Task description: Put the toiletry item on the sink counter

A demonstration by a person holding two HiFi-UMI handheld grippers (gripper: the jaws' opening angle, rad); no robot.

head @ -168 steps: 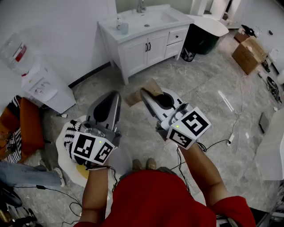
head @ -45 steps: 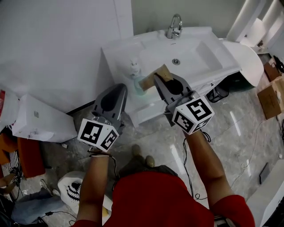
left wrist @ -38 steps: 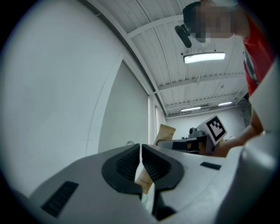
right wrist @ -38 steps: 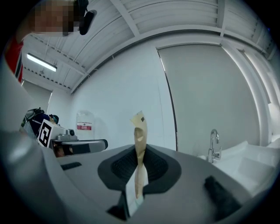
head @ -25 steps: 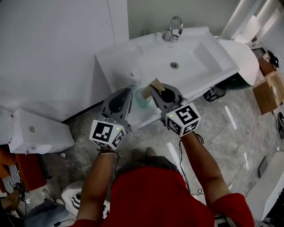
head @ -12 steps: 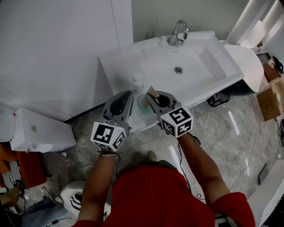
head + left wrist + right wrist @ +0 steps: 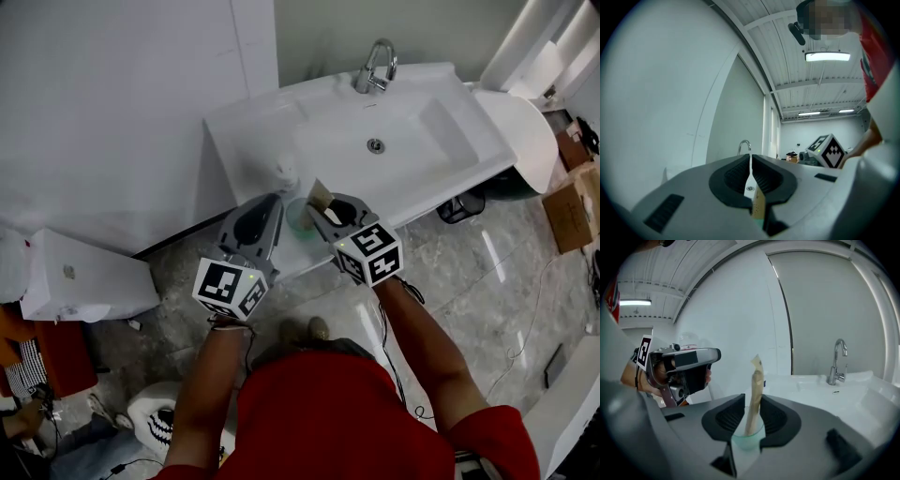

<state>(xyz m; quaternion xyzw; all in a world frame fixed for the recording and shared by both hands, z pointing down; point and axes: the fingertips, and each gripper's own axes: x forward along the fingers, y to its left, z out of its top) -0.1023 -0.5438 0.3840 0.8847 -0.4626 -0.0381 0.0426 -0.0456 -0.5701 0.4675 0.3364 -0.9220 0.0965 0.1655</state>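
Right gripper view: the right tongs [image 7: 752, 398] are seen narrowly parted, having just been opening. The tan sachet [image 7: 756, 373] stands upright between them, with a thin gap showing at its left side. The sachet's foot is set in a pale green cup [image 7: 747, 441] directly under the tong tips, on the white bench [image 7: 811, 383]. Beyond and to the right of these tongs, bare bench is shown, open as far as the faucet [image 7: 838, 363]. In the head view the cup is found close to the bench's front edge, between the tips of the two tongs. The left tongs [image 7: 750, 157] are pressed together with nothing gripped, just left of the cup. A white bottle [image 7: 286, 172] stands just past their tips, and the wall [image 7: 112, 112] rises further left.
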